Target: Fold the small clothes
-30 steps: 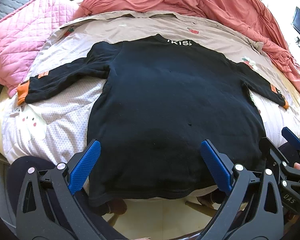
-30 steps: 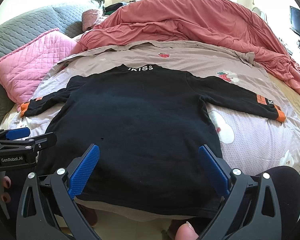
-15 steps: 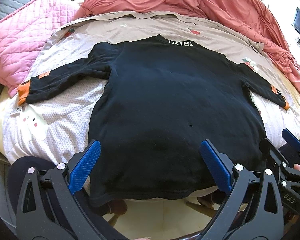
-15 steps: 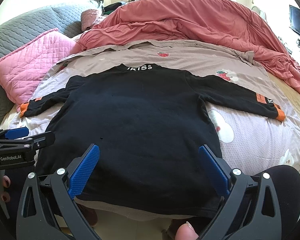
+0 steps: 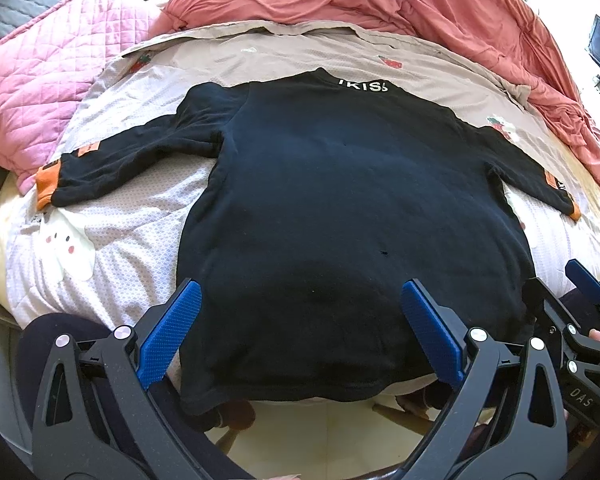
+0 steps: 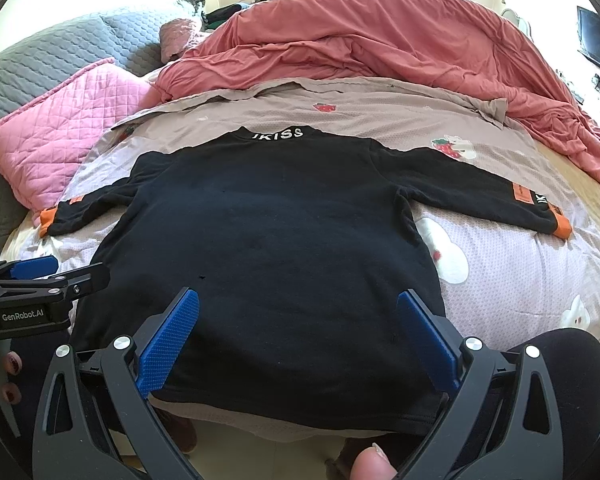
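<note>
Black shirt [image 5: 352,216] spread flat and face down on the bed [image 5: 112,240], collar away, hem hanging over the near edge, both sleeves [image 6: 480,196] stretched out sideways. No fold made yet; sleeves and body all left to do. Left gripper [image 5: 300,328] and right gripper [image 6: 298,332] spread wide above the hem, empty, probably not touching cloth.

Shirt [image 5: 340,216] spread flat on bed [image 5: 112,232], sleeves out sideways; pillow [image 5: 40,92] left, duvet [image 5: 380,4] behind
</note>
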